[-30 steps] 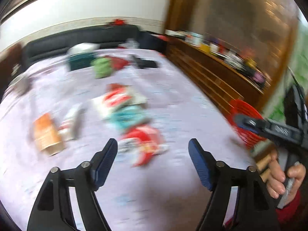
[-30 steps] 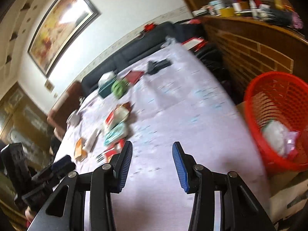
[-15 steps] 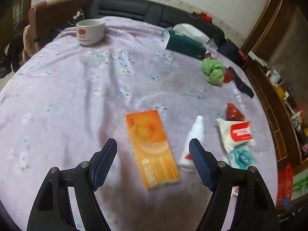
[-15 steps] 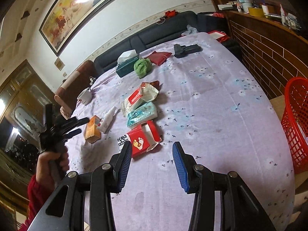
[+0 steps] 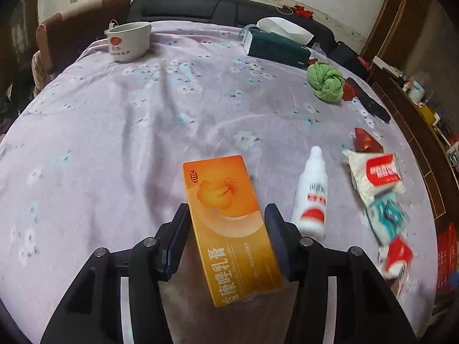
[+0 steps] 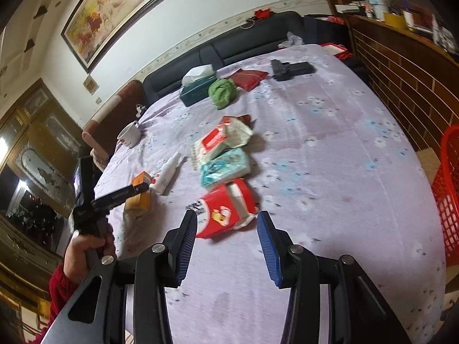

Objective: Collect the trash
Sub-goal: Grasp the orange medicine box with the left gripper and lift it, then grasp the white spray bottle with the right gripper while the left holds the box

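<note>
My left gripper [image 5: 226, 220] is shut on an orange medicine box [image 5: 229, 223], one finger on each long side, over the lilac floral tablecloth [image 5: 143, 120]. Right of the box lie a white bottle [image 5: 311, 197], a white-and-red packet [image 5: 375, 175], a teal packet [image 5: 387, 220] and a torn red packet [image 5: 397, 255]. In the right wrist view my right gripper [image 6: 226, 226] hangs open just in front of the torn red packet [image 6: 226, 212], with nothing between its fingers. A hand in a red sleeve [image 6: 86, 246] holds the left gripper at the orange box [image 6: 140, 197].
A red mesh basket [image 6: 447, 195] stands off the table's right edge by a wooden counter. At the far end are a white mug [image 5: 129, 40], a green tissue box [image 5: 275, 46], a green cloth [image 5: 325, 81], a red pouch [image 6: 248, 76] and a black object [image 6: 289, 68].
My left gripper swung from the red packet side to the orange box, moved forward over it and closed on it. The right gripper dropped closer to the torn red packet, still open.
</note>
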`<state>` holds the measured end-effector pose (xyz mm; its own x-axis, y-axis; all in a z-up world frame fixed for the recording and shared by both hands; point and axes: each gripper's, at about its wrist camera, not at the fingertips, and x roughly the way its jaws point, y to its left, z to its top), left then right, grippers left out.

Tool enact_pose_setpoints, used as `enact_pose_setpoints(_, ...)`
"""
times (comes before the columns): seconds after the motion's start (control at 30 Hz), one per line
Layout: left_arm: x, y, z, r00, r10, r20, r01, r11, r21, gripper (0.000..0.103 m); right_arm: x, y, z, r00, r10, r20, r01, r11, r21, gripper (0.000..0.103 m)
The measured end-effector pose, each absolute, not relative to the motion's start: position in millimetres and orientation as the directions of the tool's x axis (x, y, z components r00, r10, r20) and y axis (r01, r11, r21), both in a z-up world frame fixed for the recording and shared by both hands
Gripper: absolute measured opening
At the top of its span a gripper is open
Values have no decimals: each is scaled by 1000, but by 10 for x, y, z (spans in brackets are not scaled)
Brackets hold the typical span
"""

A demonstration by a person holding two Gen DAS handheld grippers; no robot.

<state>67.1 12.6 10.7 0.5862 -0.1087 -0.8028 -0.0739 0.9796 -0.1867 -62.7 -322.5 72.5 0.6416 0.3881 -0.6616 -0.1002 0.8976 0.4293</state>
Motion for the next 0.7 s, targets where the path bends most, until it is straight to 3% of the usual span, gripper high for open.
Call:
enact_pose_setpoints(0.43, -114, 327, 163, 664, -128, -737, -24, 981, -192, 52, 404, -1743, 634, 458, 454, -764, -196, 890, 411, 46)
enact_pose_setpoints(0.7, -120, 461, 106, 654, -203, -729, -14, 960, -280, 52, 1064, -1212, 269, 419, 305, -856, -88, 951, 296, 38)
